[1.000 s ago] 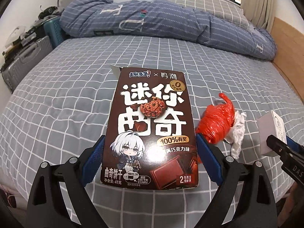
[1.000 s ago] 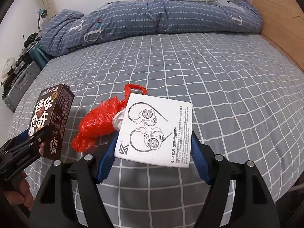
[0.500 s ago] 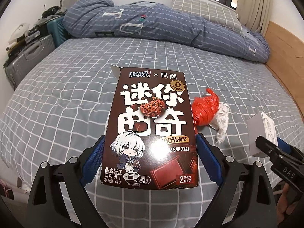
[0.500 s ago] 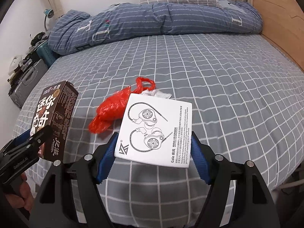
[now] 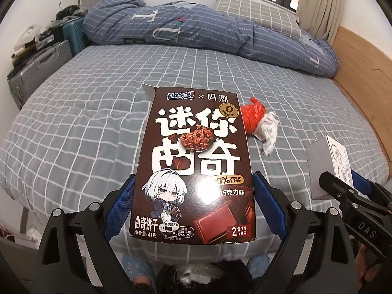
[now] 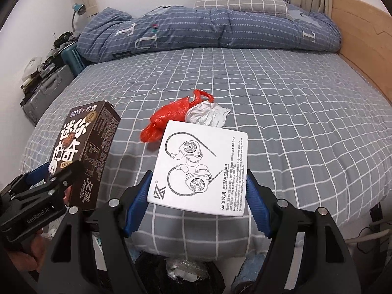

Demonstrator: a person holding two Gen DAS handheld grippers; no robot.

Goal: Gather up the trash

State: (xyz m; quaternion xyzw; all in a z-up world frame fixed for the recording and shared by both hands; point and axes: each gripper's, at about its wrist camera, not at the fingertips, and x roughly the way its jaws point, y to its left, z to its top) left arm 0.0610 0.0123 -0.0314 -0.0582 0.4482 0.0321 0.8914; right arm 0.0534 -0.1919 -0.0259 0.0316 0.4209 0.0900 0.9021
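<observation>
My left gripper (image 5: 193, 203) is shut on a brown cookie box (image 5: 196, 161) with white characters, holding it by its sides above the bed's near edge. In the right wrist view this cookie box (image 6: 83, 154) shows at the left. My right gripper (image 6: 197, 201) is shut on a white earphone box (image 6: 199, 166), also held in the air; that earphone box (image 5: 328, 166) appears at the right of the left wrist view. On the bed lie a crumpled red plastic bag (image 6: 169, 120) and a white crumpled tissue (image 6: 207, 115), touching each other beyond both grippers.
The bed (image 6: 294, 122) has a grey checked sheet, with a rolled blue duvet (image 6: 208, 31) and a pillow (image 6: 242, 0) at the far end. Suitcases (image 5: 36, 66) stand at the left, a wooden bed frame (image 6: 362, 39) at the right. A black bag opening (image 6: 176, 272) lies below the grippers.
Both grippers have drawn back from the bed with their boxes and risen a little. The red bag and tissue now sit farther away, and the bed's near edge and the black bag have come into view.
</observation>
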